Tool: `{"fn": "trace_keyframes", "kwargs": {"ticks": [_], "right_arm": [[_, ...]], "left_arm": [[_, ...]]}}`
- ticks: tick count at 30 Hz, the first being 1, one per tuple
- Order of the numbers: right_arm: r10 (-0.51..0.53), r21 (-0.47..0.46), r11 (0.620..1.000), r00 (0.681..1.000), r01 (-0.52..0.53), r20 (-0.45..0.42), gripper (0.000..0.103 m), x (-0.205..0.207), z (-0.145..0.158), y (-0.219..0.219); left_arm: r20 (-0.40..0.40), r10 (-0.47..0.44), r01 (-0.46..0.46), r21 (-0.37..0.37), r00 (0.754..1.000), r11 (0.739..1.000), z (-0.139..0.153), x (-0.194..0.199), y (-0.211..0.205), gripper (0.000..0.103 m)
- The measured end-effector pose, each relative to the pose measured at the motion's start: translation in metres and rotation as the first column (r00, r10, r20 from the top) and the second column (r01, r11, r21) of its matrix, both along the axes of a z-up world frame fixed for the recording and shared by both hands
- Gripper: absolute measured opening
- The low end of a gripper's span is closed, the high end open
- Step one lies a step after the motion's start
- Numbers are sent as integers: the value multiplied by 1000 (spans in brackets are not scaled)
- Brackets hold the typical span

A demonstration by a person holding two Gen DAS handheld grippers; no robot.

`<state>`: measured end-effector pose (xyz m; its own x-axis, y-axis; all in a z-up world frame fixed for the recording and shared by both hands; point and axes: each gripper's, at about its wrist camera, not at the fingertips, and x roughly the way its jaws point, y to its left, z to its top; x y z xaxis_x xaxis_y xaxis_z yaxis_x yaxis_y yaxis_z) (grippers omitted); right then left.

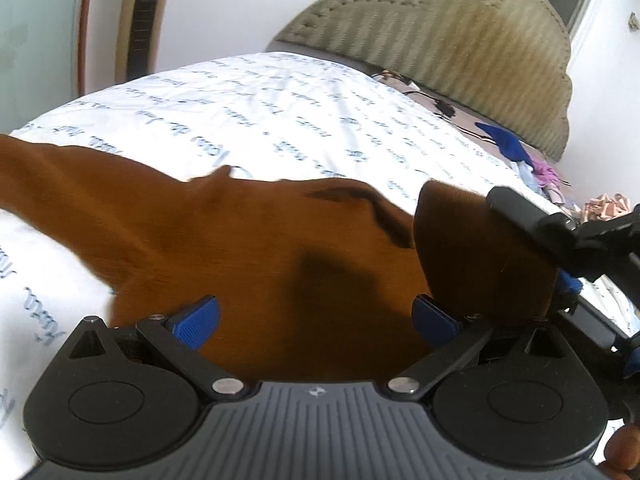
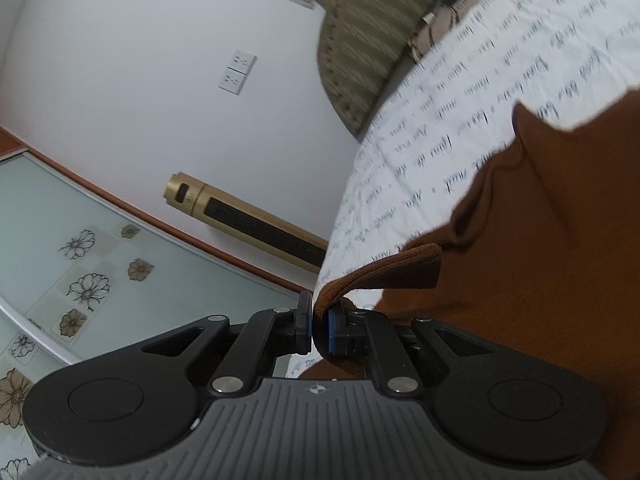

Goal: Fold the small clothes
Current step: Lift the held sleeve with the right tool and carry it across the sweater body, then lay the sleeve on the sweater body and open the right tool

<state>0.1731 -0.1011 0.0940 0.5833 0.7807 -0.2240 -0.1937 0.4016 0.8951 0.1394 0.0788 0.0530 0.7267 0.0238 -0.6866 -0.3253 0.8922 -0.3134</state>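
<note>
A brown knitted garment [image 1: 208, 240] lies spread over the white bed sheet with blue script [image 1: 288, 112]. My left gripper [image 1: 316, 320] hovers just over it, jaws wide apart, blue pads [image 1: 198, 322] bare and nothing pinched. My right gripper [image 2: 319, 326] is shut on a ribbed edge of the brown garment [image 2: 376, 272], the cloth squeezed between its blue pads. In the left wrist view the right gripper [image 1: 556, 236] reaches in from the right, with a lifted flap of the garment draped from it.
A padded olive headboard [image 1: 460, 52] stands at the far end of the bed. Small clothes, blue [image 1: 508, 144] and pink, lie piled at the bed's right edge. A gold tower fan [image 2: 248, 220] and a flowered glass door [image 2: 80, 264] stand beside the bed.
</note>
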Motion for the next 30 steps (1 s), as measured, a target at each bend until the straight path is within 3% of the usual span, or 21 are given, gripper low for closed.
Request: {"fn": "trace_keyframes", "kwargs": {"ticks": [10, 16, 20, 23, 25, 27, 30], "right_arm": [[23, -46, 999, 1000, -24, -13, 13, 11, -13, 45], [35, -189, 981, 999, -41, -37, 13, 21, -29, 82], [49, -289, 955, 997, -62, -53, 18, 22, -41, 100], [85, -326, 940, 994, -104, -72, 38, 21, -42, 110], [103, -306, 945, 994, -112, -45, 44, 18, -34, 111], [111, -320, 941, 994, -112, -21, 56, 17, -23, 114], [136, -306, 942, 991, -133, -13, 62, 22, -10, 118]], "left_arm": [[-24, 52, -51, 45, 998, 998, 1, -31, 48, 103], [-7, 85, -85, 68, 996, 994, 11, -52, 67, 103], [-22, 92, -88, 140, 995, 986, 11, -52, 68, 103], [-43, 93, -85, 155, 995, 984, 7, -47, 69, 103], [-50, 93, -85, 144, 994, 986, 4, -48, 69, 103], [-54, 93, -84, 144, 994, 986, 3, -49, 66, 103], [-43, 90, -83, 147, 995, 986, 6, -51, 62, 103]]}}
